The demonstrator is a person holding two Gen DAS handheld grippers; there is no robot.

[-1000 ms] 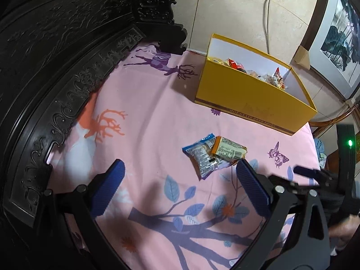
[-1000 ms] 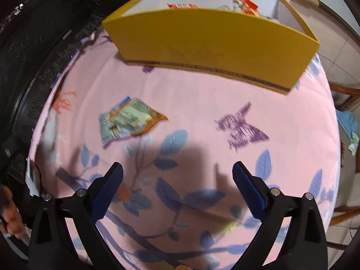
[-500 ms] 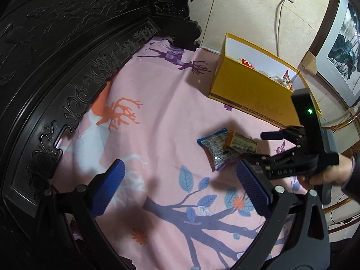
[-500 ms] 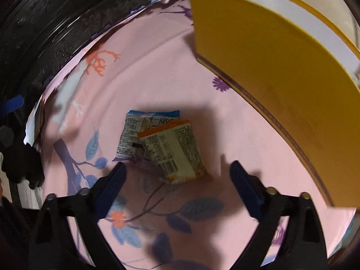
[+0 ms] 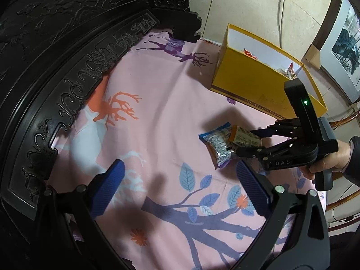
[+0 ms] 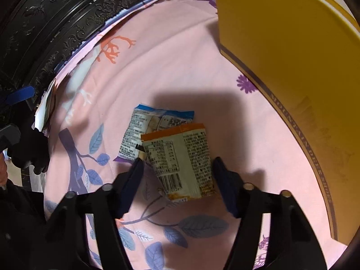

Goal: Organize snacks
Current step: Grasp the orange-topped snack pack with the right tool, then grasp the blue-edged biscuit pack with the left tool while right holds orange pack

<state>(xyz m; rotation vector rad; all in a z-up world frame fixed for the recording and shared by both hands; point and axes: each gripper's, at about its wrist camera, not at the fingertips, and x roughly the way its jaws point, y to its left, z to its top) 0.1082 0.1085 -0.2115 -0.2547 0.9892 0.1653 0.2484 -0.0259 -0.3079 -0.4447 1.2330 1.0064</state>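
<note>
Risk: right gripper [image 6: 177, 164] jaws closing around orange packet [image 6: 180, 157] | could snag blue packet [image 6: 144, 130] beneath | left gripper [image 5: 180, 177] apart, empty

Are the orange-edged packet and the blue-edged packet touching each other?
Touching. The right wrist view shows the orange-edged packet lying partly on top of the blue-edged packet, covering its near corner with no cloth visible between them.

My right gripper [image 6: 177, 168] is coming down over the orange-edged snack packet [image 6: 180, 159], its jaws closing around it from wide open; the pads aren't pressing yet.
</note>
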